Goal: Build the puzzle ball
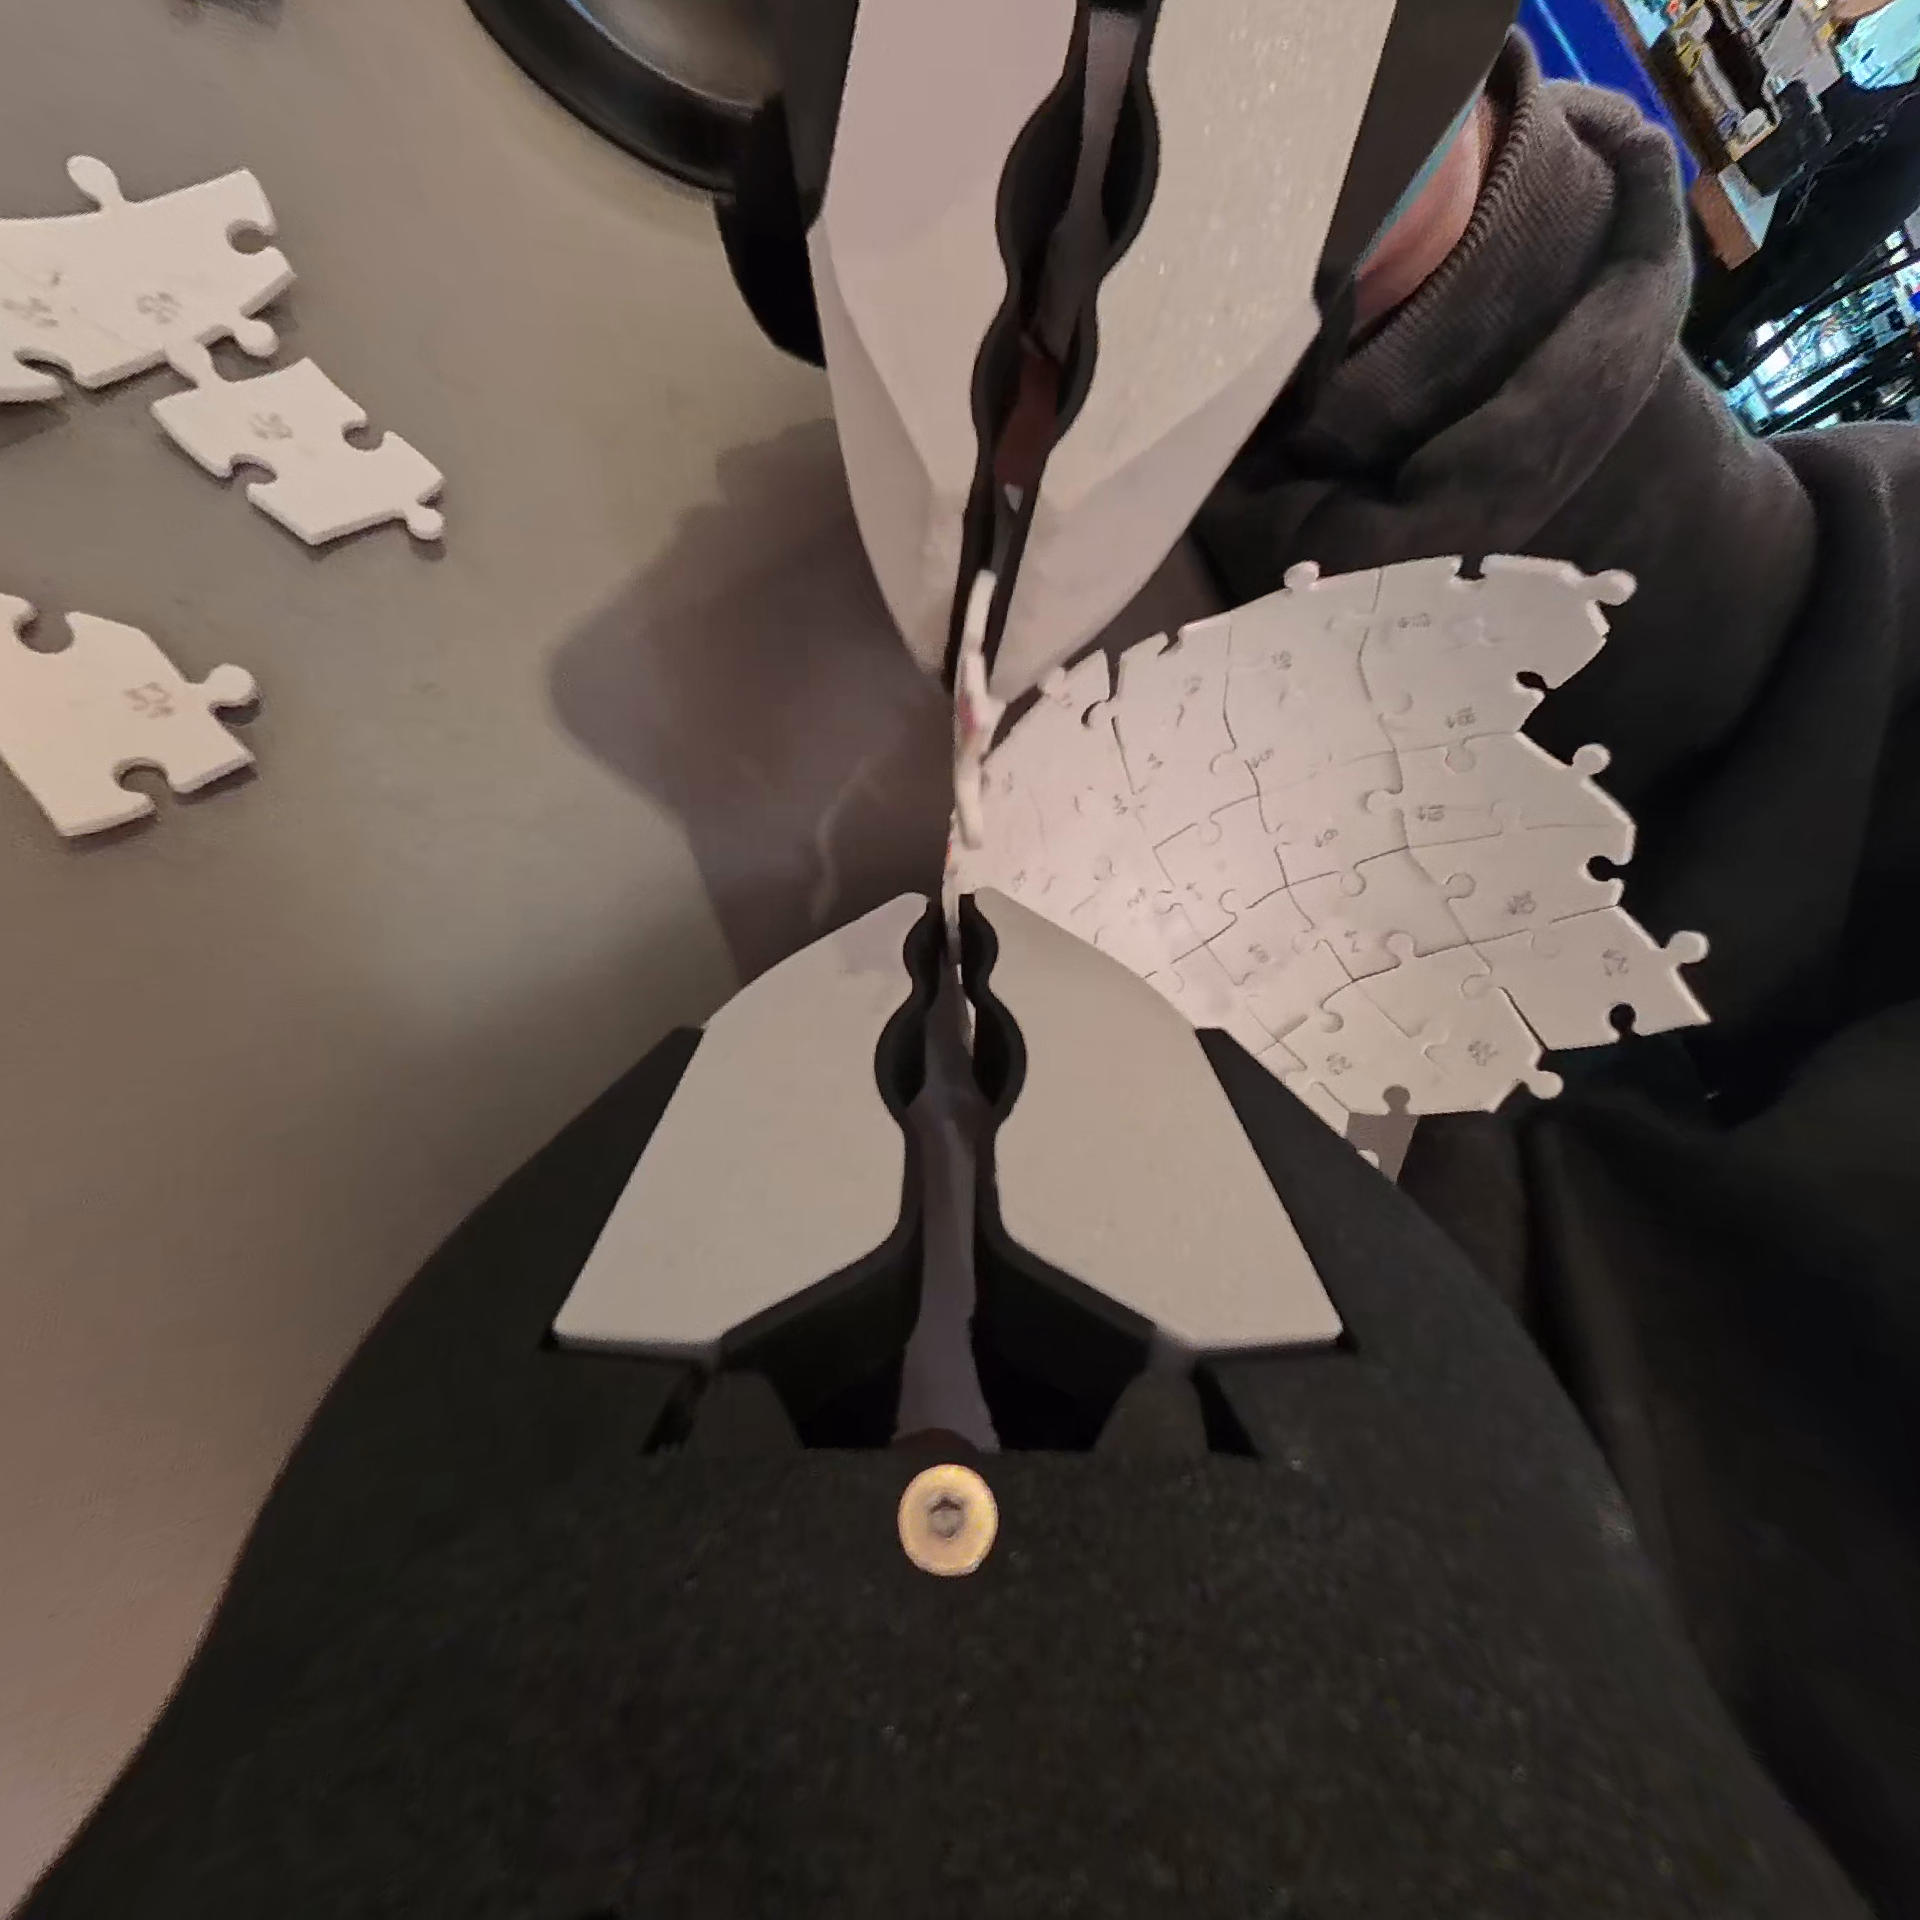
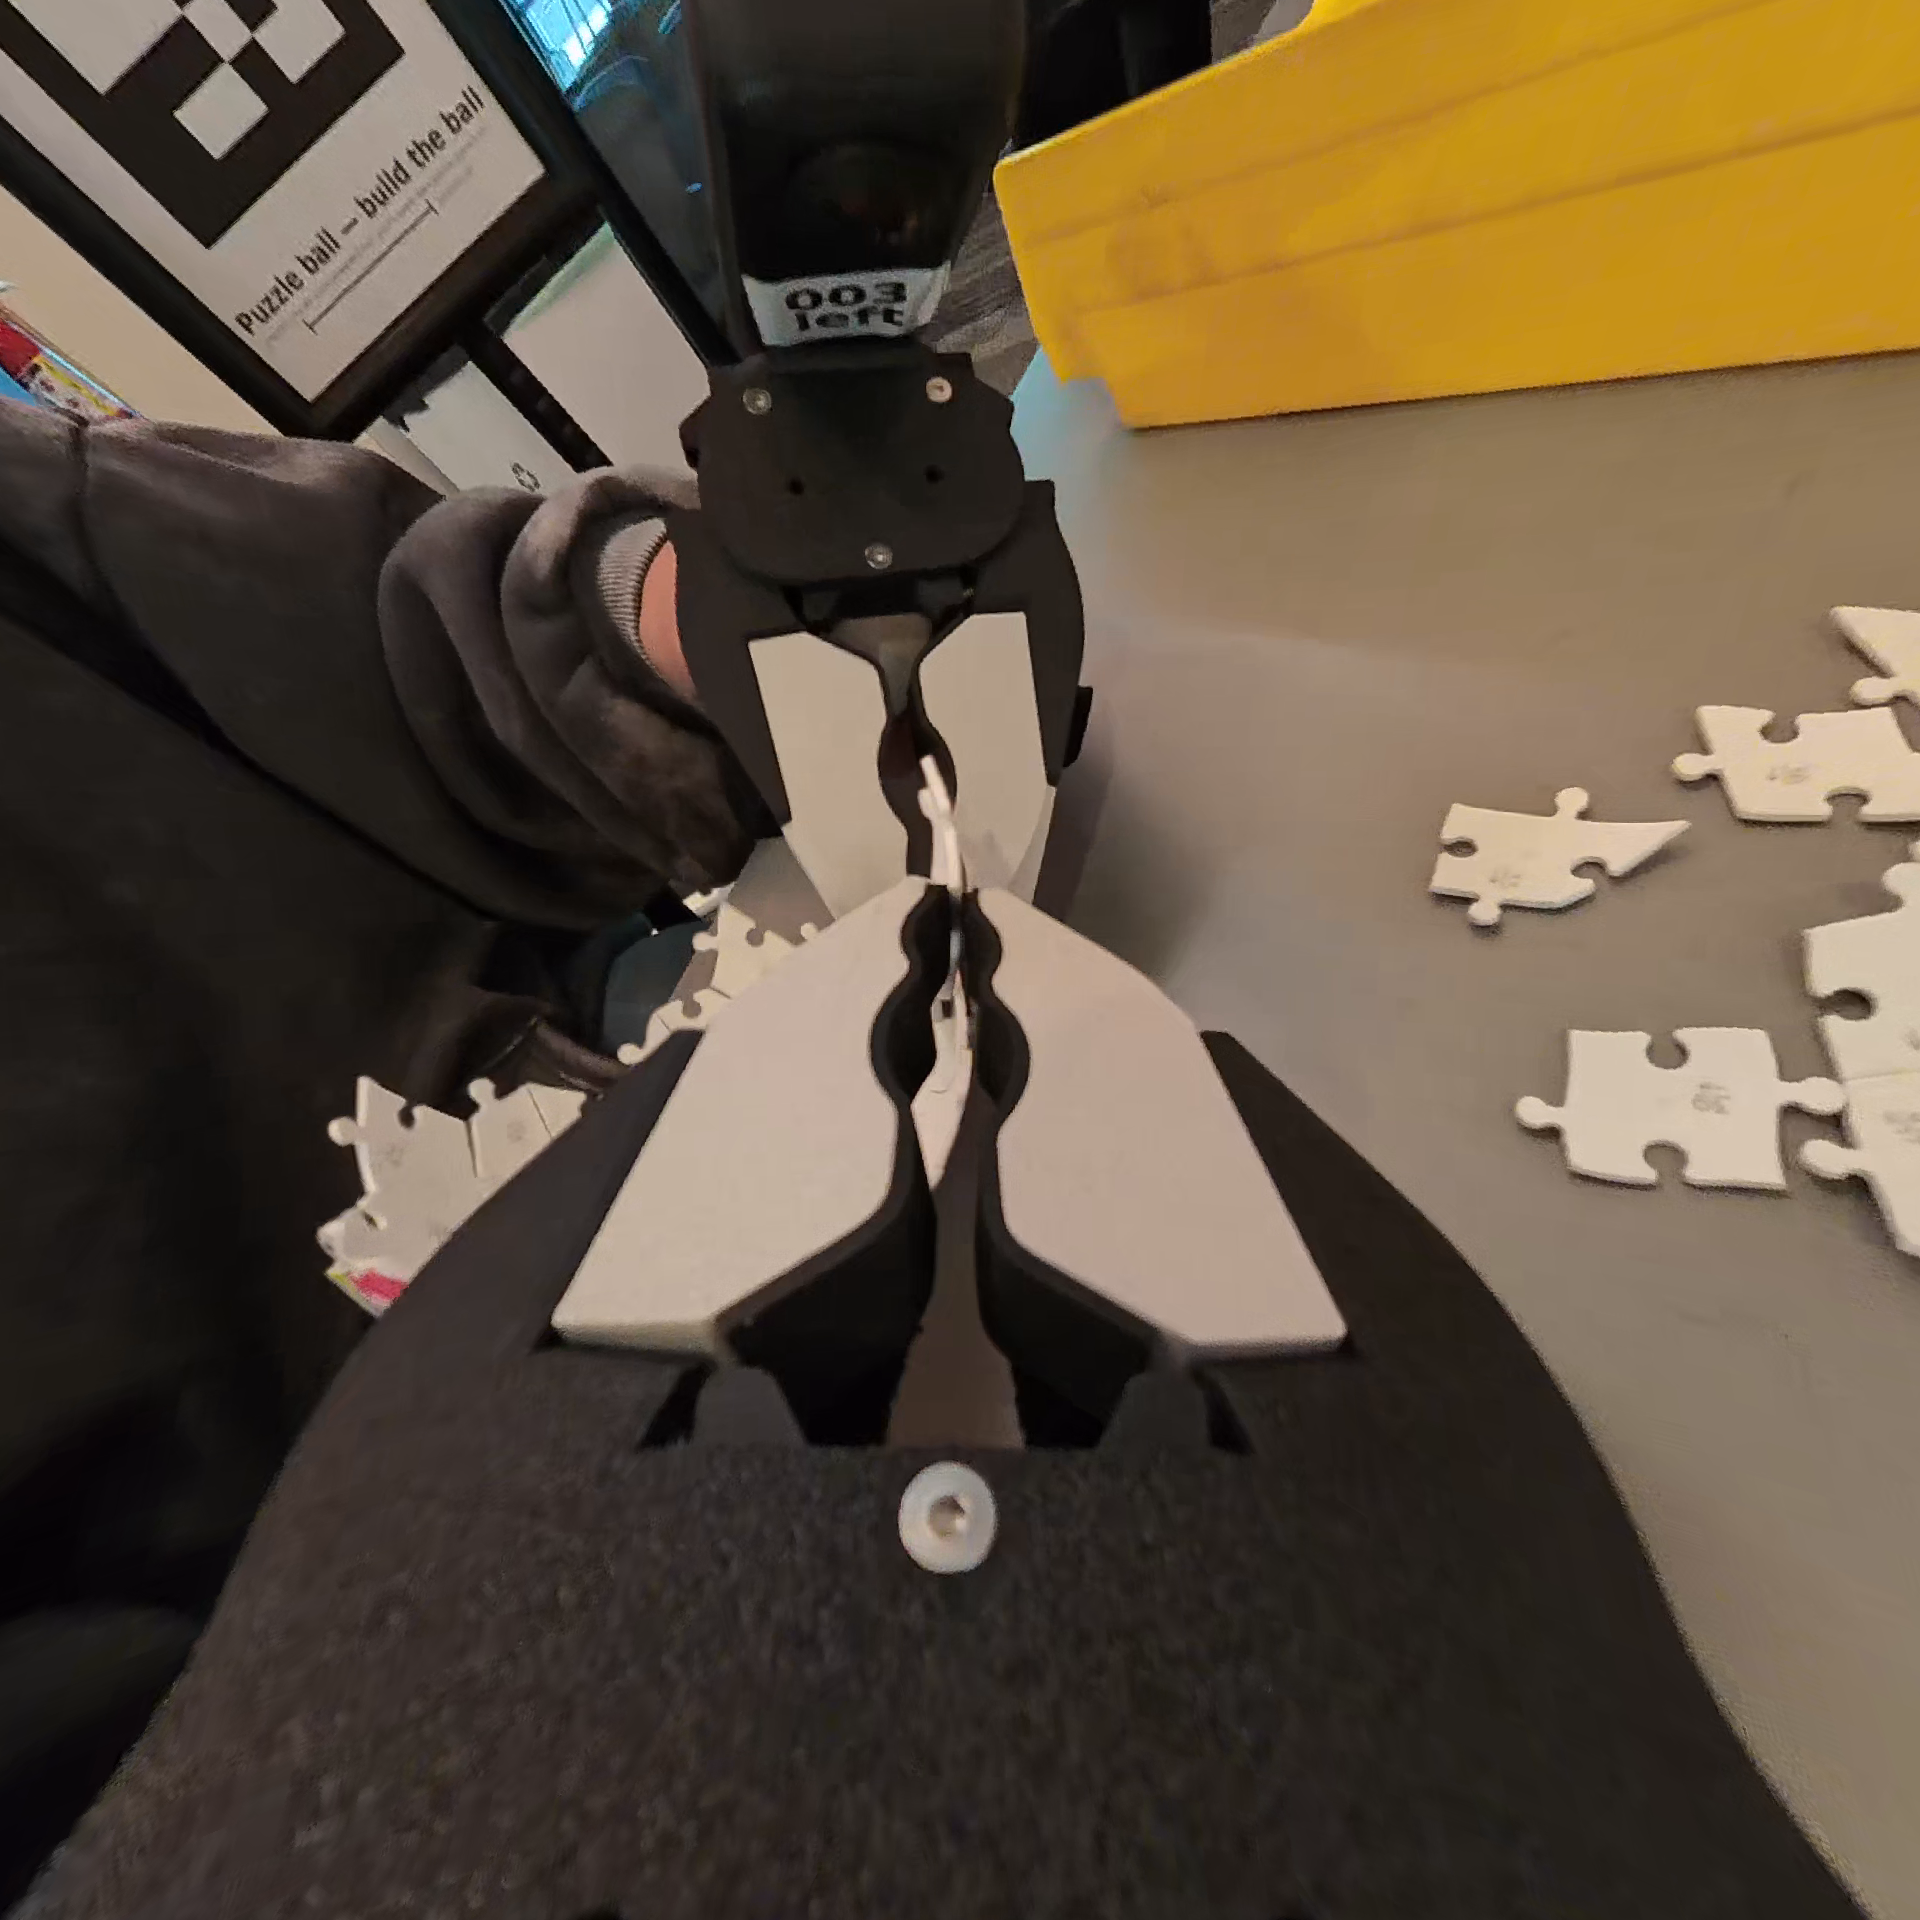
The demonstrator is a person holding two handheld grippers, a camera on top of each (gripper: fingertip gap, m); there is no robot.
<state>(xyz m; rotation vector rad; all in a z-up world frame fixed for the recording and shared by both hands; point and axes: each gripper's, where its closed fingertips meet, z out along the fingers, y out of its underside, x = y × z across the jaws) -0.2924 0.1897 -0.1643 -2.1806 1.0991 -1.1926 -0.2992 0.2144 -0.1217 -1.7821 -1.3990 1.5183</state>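
A curved, assembled section of white puzzle pieces (image 1: 1351, 831) is held in the air; its edge also shows in the right wrist view (image 2: 436, 1164). My left gripper (image 1: 951, 914) is shut on the left rim of this section. My right gripper (image 2: 954, 899) is shut on a single white puzzle piece (image 2: 948, 1008) held edge-on. In the left wrist view the right gripper (image 1: 966, 665) comes in from above, tip to tip with the left one, and its piece (image 1: 971, 727) touches the section's rim. The joint itself is hidden by the fingers.
Loose white pieces lie on the grey table (image 1: 468, 935): several at the left (image 1: 301, 457) and, in the right wrist view, at the right (image 2: 1662, 1101). A yellow bin (image 2: 1455, 260) stands at the back. A framed sign (image 2: 260, 156) is at the back left. Dark sleeves (image 2: 260, 623) flank the grippers. The left gripper's tips are roughly 5 cm from the right gripper's.
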